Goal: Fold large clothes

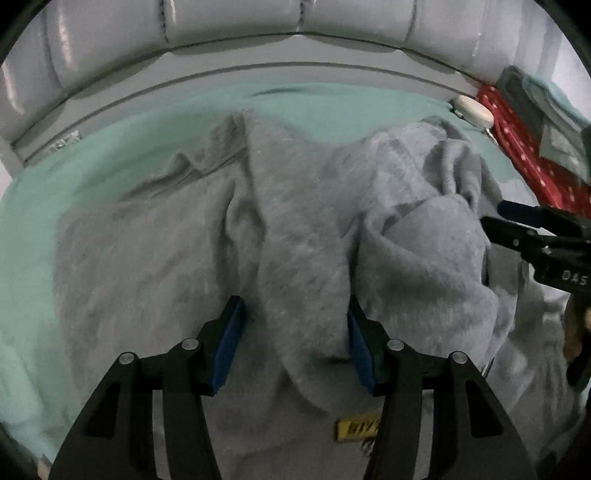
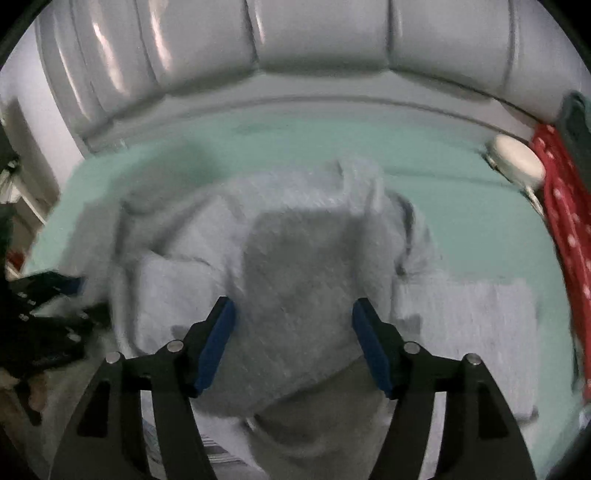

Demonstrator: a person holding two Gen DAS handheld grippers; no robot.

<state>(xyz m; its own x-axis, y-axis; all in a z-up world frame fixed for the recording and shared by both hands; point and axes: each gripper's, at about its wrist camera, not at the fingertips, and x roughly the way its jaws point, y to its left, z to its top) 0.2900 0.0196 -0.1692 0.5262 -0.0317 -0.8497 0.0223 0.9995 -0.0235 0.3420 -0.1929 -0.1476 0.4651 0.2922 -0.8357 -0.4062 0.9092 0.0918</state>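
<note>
A large grey fleece garment (image 1: 147, 258) lies crumpled on a mint-green bed sheet (image 1: 92, 155). My left gripper (image 1: 295, 306) points down at it with jaws wide; a raised ridge of the grey cloth runs between the blue pads, and the left pad stands off it. A yellow label (image 1: 358, 428) shows under that ridge. At the right edge of the left wrist view my right gripper (image 1: 498, 216) hovers by a bunched lump of the cloth. In the right wrist view the right gripper (image 2: 292, 302) is open over a folded mound of the garment (image 2: 303, 258). The left gripper (image 2: 55, 291) appears blurred at the left.
A padded grey headboard (image 1: 240, 22) runs along the far side of the bed. A white round object (image 2: 517, 162) and a red white-dotted cloth (image 2: 565, 221) lie at the far right with folded greenish fabric (image 1: 546, 110). Bare sheet (image 2: 480, 240) shows right of the garment.
</note>
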